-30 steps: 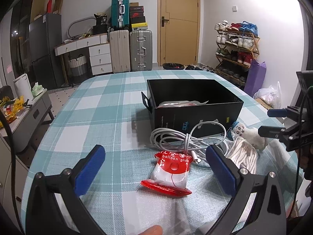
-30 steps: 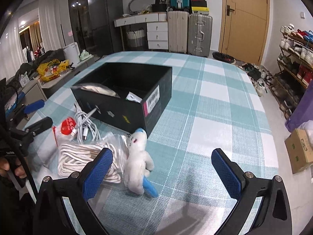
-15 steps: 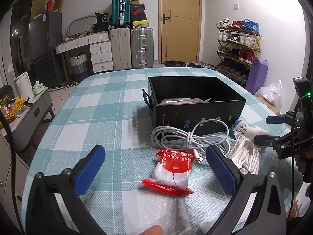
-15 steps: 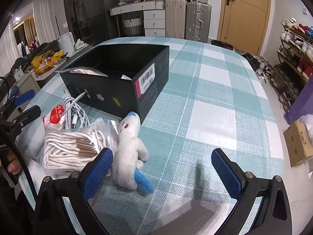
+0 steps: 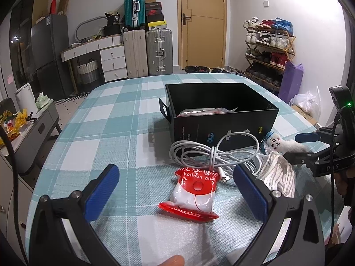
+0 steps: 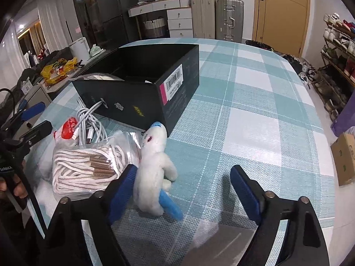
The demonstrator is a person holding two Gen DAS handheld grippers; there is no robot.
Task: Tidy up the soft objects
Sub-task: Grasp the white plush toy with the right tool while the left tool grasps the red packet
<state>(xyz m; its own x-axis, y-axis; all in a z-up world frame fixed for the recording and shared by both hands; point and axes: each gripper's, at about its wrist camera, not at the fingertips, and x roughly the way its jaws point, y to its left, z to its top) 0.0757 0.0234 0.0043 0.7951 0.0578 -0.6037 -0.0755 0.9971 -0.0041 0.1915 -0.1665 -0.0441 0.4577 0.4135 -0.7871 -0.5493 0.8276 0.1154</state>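
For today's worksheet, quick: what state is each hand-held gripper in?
Left hand-held gripper: open, empty.
Right hand-held gripper: open, just closing around the plush toy.

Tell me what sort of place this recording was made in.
Most likely a lived-in home, a dining or entry area. A table with a checked cloth stands near a shoe rack full of shoes, suitcases stacked by a wooden door, and a fridge.

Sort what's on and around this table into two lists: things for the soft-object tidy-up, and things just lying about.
For the job:
- plush toy
- bagged rope
- white cable
- balloon glue packet
- black box

Lying about:
- suitcases
- shoe rack
- cardboard box on the floor
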